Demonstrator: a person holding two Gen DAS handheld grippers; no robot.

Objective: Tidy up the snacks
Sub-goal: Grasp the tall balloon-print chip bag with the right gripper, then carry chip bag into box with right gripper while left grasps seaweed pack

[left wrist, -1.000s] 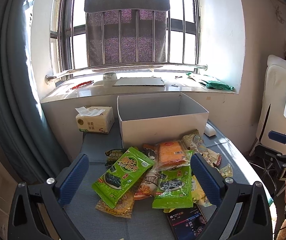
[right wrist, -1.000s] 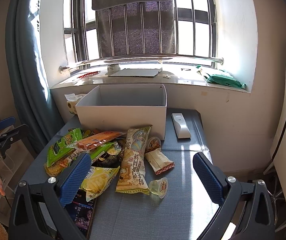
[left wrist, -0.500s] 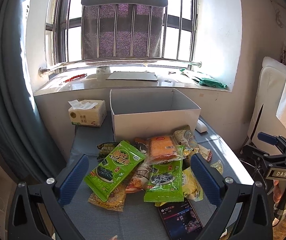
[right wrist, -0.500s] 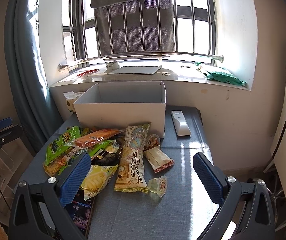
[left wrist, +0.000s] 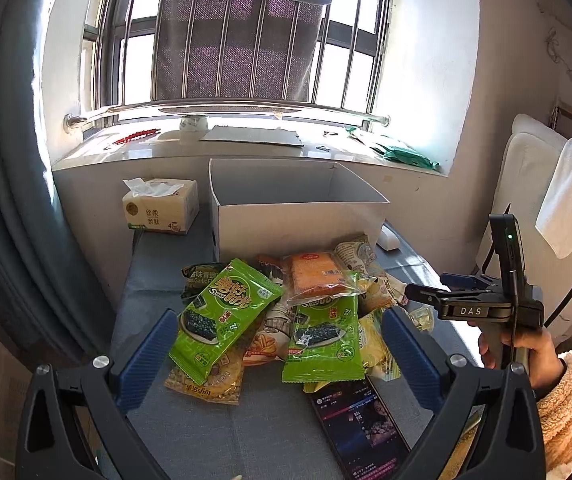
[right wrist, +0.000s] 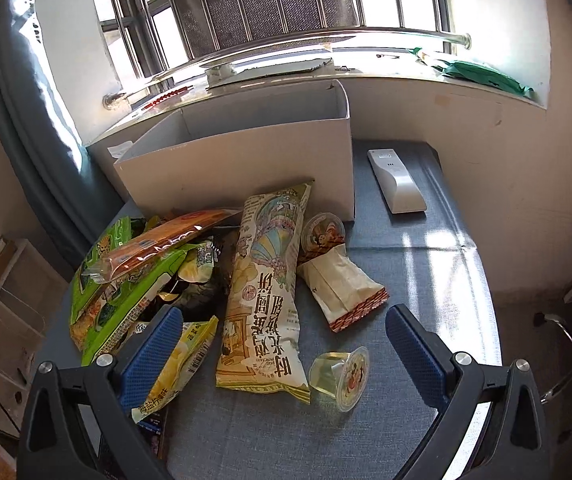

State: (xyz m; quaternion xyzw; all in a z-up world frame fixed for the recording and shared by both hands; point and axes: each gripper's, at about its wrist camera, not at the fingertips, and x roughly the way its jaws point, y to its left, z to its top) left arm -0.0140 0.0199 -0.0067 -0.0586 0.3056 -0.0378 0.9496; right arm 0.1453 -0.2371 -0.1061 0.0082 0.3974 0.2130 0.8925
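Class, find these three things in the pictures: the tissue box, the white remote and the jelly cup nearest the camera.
tissue box (left wrist: 161, 212): left wrist view, front face.
white remote (right wrist: 396, 182): right wrist view, top surface.
jelly cup (right wrist: 340, 378): right wrist view, clear side wall.

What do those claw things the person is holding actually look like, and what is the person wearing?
Each claw has two black, frame-like arms with silver bolts, tipped with ribbed blue pads. That holds for the left claw and the right claw. From the side, the right one shows a grey plate marked DAS and an upright black unit with a small green light. The hand wears a fluffy cream sleeve.
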